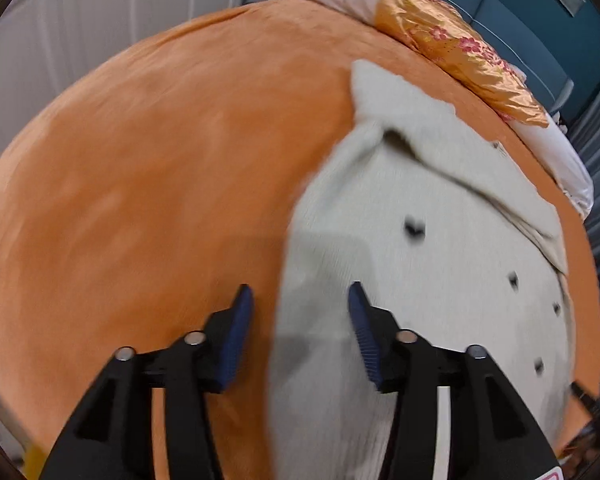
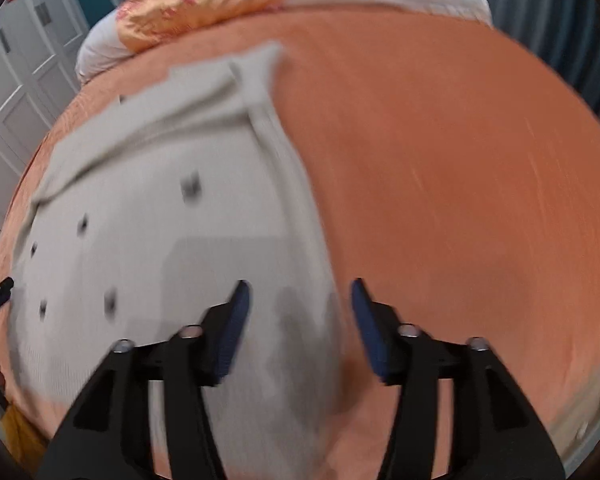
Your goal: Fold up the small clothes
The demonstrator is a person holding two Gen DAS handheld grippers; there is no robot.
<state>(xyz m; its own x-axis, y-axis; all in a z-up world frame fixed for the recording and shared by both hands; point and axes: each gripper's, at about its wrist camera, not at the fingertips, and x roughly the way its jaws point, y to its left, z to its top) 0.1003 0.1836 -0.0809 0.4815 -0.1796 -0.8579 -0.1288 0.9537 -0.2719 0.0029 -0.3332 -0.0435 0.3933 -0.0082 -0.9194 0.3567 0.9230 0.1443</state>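
Left claw (image 1: 300, 292) nearest, jaws parted, empty; the cream garment (image 1: 420, 280) edge runs up between its pads. Right claw (image 2: 298, 290) likewise open, holding nothing, straddling the opposite edge. Garment lies spread on the orange bed cover (image 1: 160, 160), long axis running toward the top of both frames. You have one side edge under each claw.

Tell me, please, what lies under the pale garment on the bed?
The pale garment lies flat on the orange bedspread, which shows all around it. Whatever is beneath its folded layers is covered.
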